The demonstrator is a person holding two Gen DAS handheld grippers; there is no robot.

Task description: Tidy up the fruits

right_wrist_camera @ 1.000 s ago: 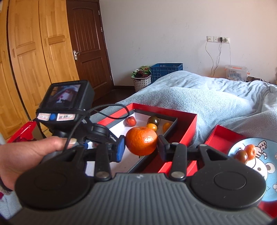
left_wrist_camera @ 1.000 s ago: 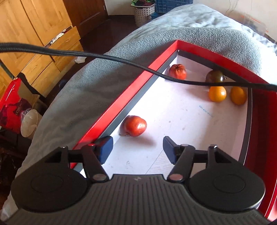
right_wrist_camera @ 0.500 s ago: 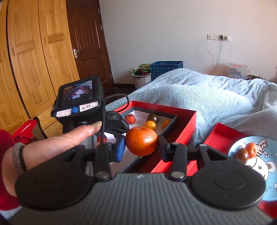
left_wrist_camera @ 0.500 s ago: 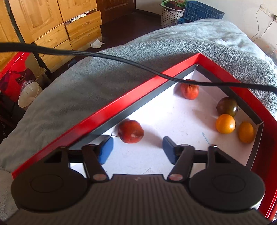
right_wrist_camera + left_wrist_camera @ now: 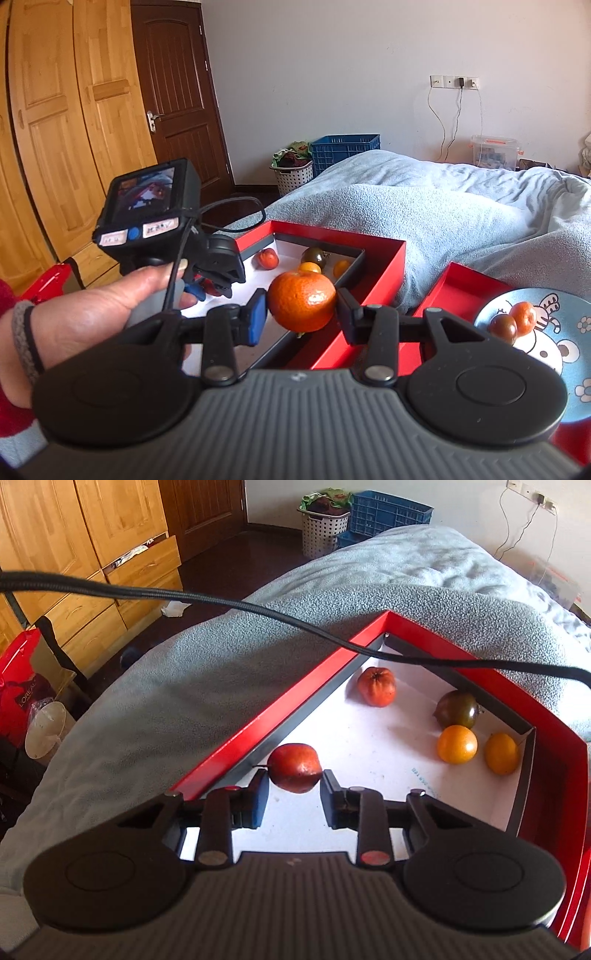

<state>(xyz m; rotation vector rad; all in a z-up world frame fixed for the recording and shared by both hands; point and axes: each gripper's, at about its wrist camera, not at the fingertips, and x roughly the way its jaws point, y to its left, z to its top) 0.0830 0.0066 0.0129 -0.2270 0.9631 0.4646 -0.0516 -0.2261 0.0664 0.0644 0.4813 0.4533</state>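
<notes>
Left gripper [image 5: 294,793]: jaws flank a glossy red fruit [image 5: 294,767] beside the red box [image 5: 258,723] rim; contact unclear. Right gripper [image 5: 301,316]: jaws grasp a dimpled mandarin [image 5: 301,301].

Daylight is illuminating both views brightly. In the left wrist view, the white box floor [image 5: 369,746] is reflecting strongly and nearing overexposure; the fruits are casting soft shadows toward the camera side. A specular highlight is showing on the mandarin [image 5: 301,301] in the right wrist view. Fisheye distortion is bending the wardrobe doors [image 5: 74,122] and the frame edges. Corners are darkening through vignetting. Focus is holding sharp centrally, softening slightly toward the periphery.
</notes>
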